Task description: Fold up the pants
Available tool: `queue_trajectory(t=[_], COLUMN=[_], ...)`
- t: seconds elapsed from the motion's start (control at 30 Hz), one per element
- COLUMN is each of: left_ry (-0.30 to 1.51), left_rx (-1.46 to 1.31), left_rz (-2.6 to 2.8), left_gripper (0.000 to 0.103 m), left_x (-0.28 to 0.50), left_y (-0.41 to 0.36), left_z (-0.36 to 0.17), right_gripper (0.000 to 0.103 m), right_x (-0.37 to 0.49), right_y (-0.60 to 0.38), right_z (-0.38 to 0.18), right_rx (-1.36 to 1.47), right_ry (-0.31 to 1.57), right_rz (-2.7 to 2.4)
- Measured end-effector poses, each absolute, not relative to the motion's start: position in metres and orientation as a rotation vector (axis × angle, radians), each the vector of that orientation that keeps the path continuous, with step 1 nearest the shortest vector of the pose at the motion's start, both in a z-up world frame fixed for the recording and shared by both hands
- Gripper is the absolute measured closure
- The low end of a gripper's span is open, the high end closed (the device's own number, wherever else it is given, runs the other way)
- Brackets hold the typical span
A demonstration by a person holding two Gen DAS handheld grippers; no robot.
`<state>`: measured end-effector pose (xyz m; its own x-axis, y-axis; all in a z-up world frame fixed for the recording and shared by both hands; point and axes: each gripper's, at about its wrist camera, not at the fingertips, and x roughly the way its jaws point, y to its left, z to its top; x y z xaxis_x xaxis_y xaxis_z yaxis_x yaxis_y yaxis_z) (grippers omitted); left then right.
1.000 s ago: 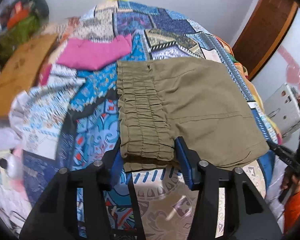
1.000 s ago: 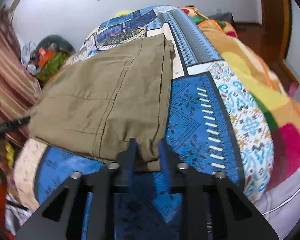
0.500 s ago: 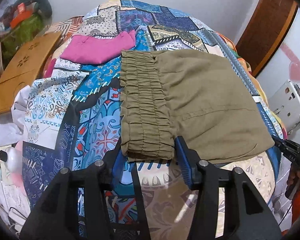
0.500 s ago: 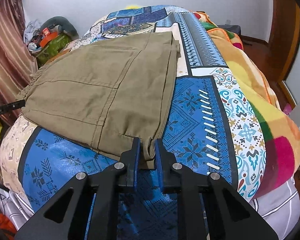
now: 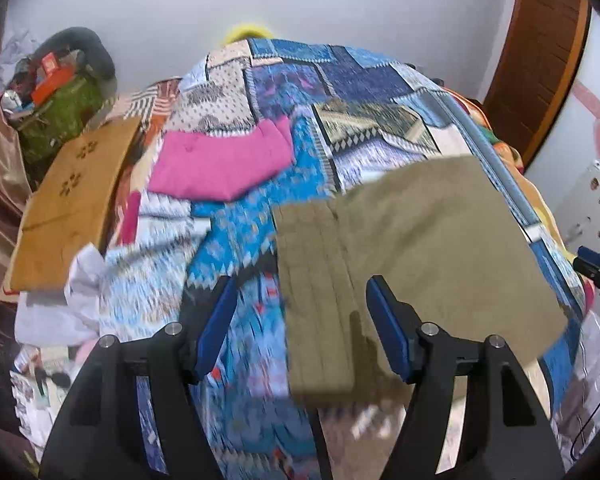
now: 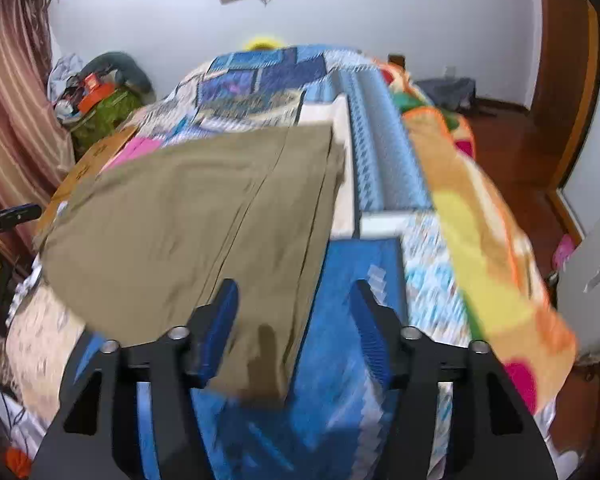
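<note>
The olive-green pants [image 5: 412,252] lie folded into a flat rectangle on the patterned bedspread [image 5: 340,92]; the elastic waistband [image 5: 312,292] faces left. My left gripper [image 5: 300,320] is open and empty, raised above the near waistband corner. In the right wrist view the pants [image 6: 196,220] spread up and to the left. My right gripper [image 6: 294,320] is open and empty above their near right corner. Both views are motion-blurred.
A pink garment [image 5: 220,164] lies on the bed beyond the pants. A brown board [image 5: 72,200] rests at the bed's left edge, with a cluttered pile [image 5: 56,92] behind. An orange-yellow blanket [image 6: 488,232] runs along the right side. A wooden door [image 5: 540,52] is far right.
Both grippers have opened and lifted back from the pants; the right one let go of the corner it pinched. The pants stay folded on the bed.
</note>
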<state>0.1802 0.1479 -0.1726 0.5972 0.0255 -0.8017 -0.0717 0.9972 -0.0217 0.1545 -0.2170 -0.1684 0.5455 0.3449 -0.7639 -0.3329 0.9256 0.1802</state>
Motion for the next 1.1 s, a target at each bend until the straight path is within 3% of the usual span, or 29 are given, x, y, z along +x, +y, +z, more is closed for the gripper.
queue_trajectory(t=[0.6,0.63,0.67,0.73,0.9,0.97,1.0,1.1], left_ry=[1.045,1.046,1.047,1.039,1.007,1.027,1.046,1.121], left_rx=[-0.172,-0.193,-0.212,-0.224,-0.188,-0.023,0.002,-0.272], left_rz=[0.019,0.014,0.014,0.024,0.129,0.388,0.43,0.307], left_gripper=[0.035,0.035,0.035,0.034,0.035,0.052,0.052,0.052], left_x=[0.281,0.283,0.284,0.285,0.281,0.284,0.284,0.272], left_y=[0.174,0.177,0.18,0.182,0.18,0.181,0.185,0.216], left_z=[-0.228,-0.23,-0.232,-0.235,-0.241,-0.25,-0.256,-0.264], right_gripper=[0.041,0.044,0.059,0.078,0.081,0.082,0.082,0.08], right_x=[0.336,0.345,0.352,0.361,0.367,0.367,0.366,0.366], right_y=[-0.167,-0.163,-0.159,-0.149,-0.131,-0.131,-0.131,-0.126], right_z=[-0.196,-0.202,-0.207,-0.217,-0.25,-0.25,-0.249,-0.246], right_rx=[-0.006,-0.007,-0.012,-0.046,-0.144,-0.147,-0.157,-0.2], right_ry=[0.912,0.927,0.938,0.943,0.981,0.987,0.994,1.02], right_rz=[0.451,0.45,0.452,0.451,0.425,0.408,0.397,0.374])
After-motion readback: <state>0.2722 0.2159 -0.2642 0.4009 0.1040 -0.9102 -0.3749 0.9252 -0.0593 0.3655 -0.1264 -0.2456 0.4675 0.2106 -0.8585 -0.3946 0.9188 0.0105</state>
